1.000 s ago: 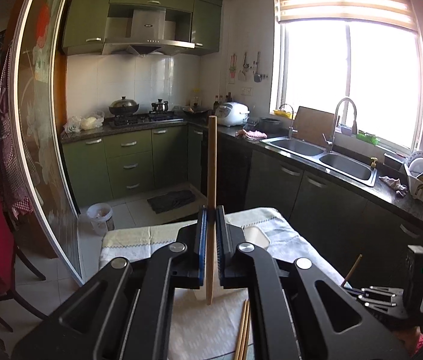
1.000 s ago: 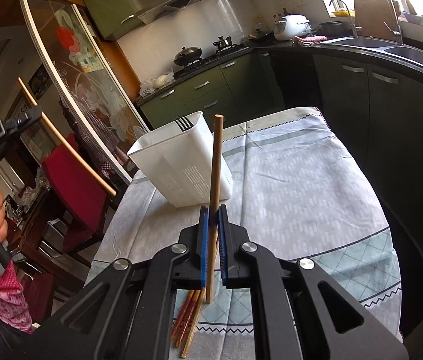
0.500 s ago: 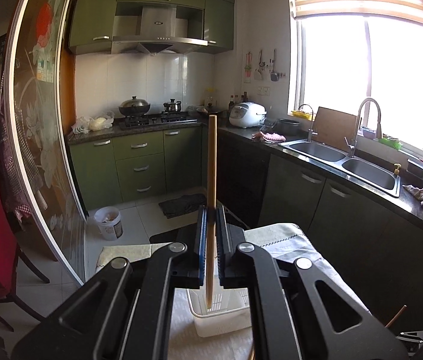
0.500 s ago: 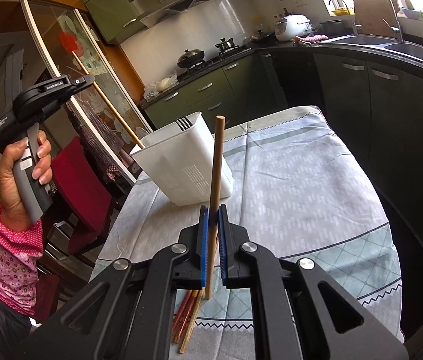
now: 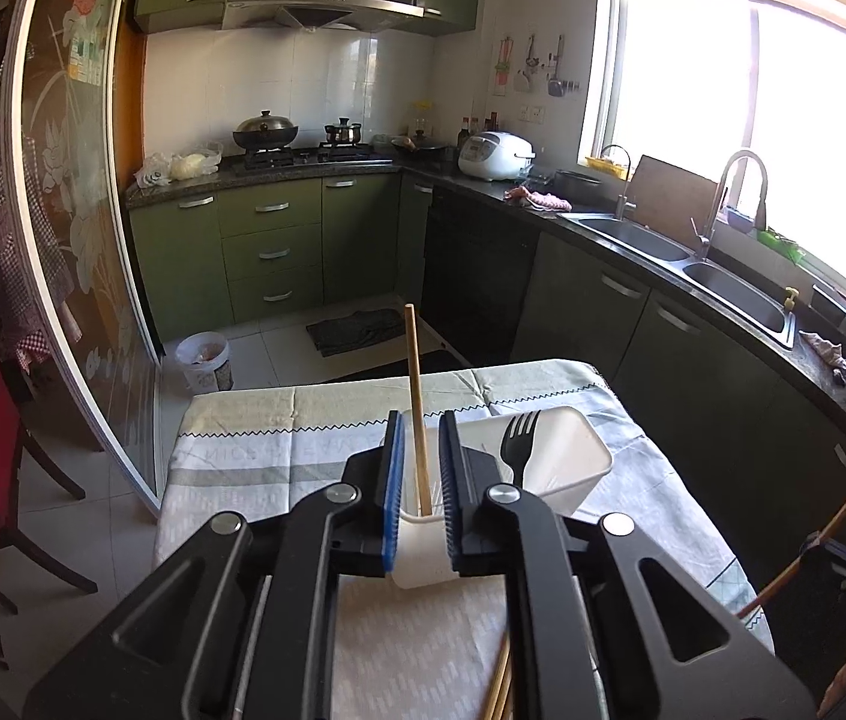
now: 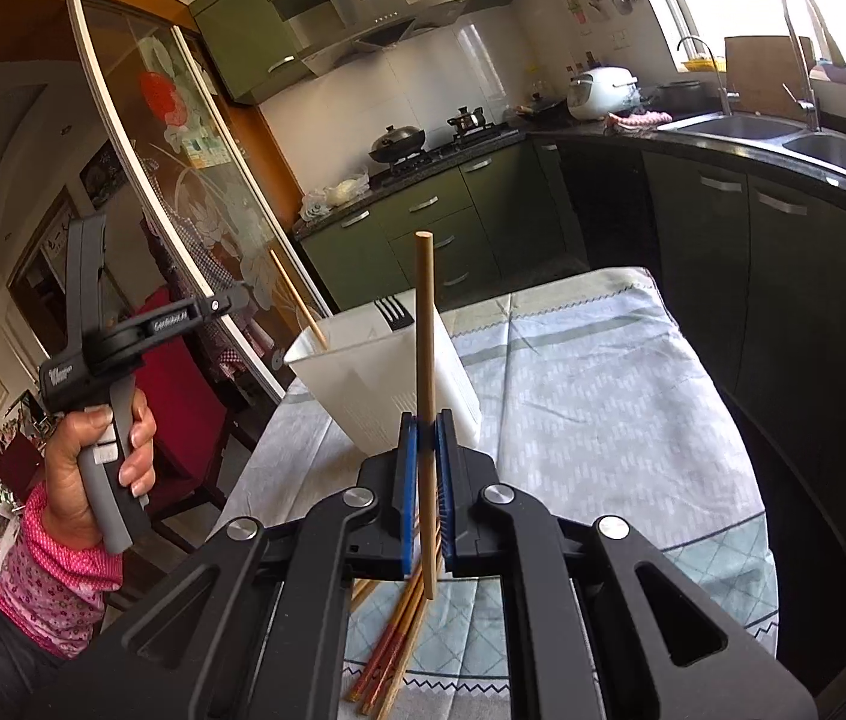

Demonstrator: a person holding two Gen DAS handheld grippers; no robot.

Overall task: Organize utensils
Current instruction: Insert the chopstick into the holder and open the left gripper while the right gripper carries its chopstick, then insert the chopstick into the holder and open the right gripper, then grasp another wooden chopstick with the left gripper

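Note:
A white plastic utensil holder (image 5: 567, 462) (image 6: 387, 384) stands on the clothed table, with a black fork (image 5: 519, 444) (image 6: 394, 312) in it. My left gripper (image 5: 421, 480) hovers just over the holder's near end, jaws apart. A wooden chopstick (image 5: 417, 414) stands free between the jaws, its lower end inside the holder; it also shows in the right wrist view (image 6: 297, 300). My right gripper (image 6: 426, 480) is shut on a second wooden chopstick (image 6: 425, 360), held upright in front of the holder.
Several loose chopsticks (image 6: 393, 642) lie on the tablecloth (image 6: 591, 396) under my right gripper. A red chair (image 6: 183, 420) stands left of the table. Dark cabinets and a sink counter (image 5: 663, 252) run along the right.
My left gripper came down over the holder, opened and let its chopstick drop into it. My right gripper stayed put, still holding its chopstick.

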